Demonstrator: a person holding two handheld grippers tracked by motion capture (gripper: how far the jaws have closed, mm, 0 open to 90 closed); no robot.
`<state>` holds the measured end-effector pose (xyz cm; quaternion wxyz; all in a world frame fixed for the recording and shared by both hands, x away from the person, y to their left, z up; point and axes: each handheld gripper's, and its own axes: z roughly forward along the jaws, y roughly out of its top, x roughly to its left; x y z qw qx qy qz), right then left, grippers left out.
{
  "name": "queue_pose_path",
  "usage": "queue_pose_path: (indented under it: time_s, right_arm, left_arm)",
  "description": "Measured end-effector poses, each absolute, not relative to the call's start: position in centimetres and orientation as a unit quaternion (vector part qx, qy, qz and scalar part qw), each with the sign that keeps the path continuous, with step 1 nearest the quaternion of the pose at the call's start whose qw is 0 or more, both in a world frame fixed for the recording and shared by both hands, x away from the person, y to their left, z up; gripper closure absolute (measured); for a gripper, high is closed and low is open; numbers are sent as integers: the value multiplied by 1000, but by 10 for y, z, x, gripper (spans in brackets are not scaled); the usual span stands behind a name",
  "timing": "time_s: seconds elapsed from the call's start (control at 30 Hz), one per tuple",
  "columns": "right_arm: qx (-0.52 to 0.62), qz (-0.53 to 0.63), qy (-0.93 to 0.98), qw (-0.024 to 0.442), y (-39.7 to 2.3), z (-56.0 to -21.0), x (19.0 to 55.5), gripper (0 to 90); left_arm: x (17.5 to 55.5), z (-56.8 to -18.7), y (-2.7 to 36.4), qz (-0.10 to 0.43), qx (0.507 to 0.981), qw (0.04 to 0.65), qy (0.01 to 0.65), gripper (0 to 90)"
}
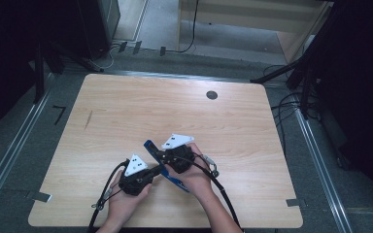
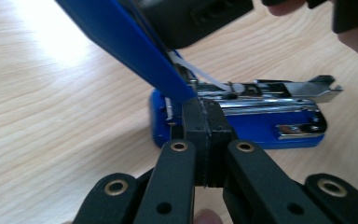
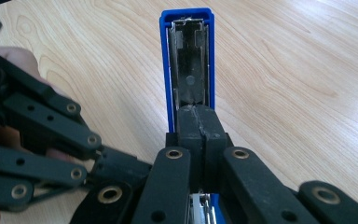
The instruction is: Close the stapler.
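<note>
Your blue stapler (image 1: 161, 167) lies hinged open near the worktop's (image 1: 126, 107) front edge; left claw (image 2: 204, 116) looks clenched at its hinge end, right claw (image 3: 196, 122) clenched on the raised lid; it's stiff, sprung, slippery; grip the plastic, not the metal.

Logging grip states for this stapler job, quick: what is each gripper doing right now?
Left gripper: jaws shut, tips at the blue stapler base; whether it grips cannot be told.
Right gripper: jaws shut, at the stapler's raised lid; grip unclear.
</note>
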<state>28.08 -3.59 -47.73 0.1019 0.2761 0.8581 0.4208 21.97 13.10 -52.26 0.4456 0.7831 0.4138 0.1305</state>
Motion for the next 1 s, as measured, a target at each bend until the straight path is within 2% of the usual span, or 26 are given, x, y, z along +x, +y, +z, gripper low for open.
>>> queue_pose_path:
  time_s: [0.4, 1.0]
  right_arm:
    - [274, 426, 856, 103, -43, -472, 277, 900]
    - [282, 434, 849, 105, -57, -470, 267, 900]
  left_arm:
    - [213, -530, 108, 109, 796, 451, 388, 900]
    - [214, -534, 97, 129, 812, 423, 381, 900]
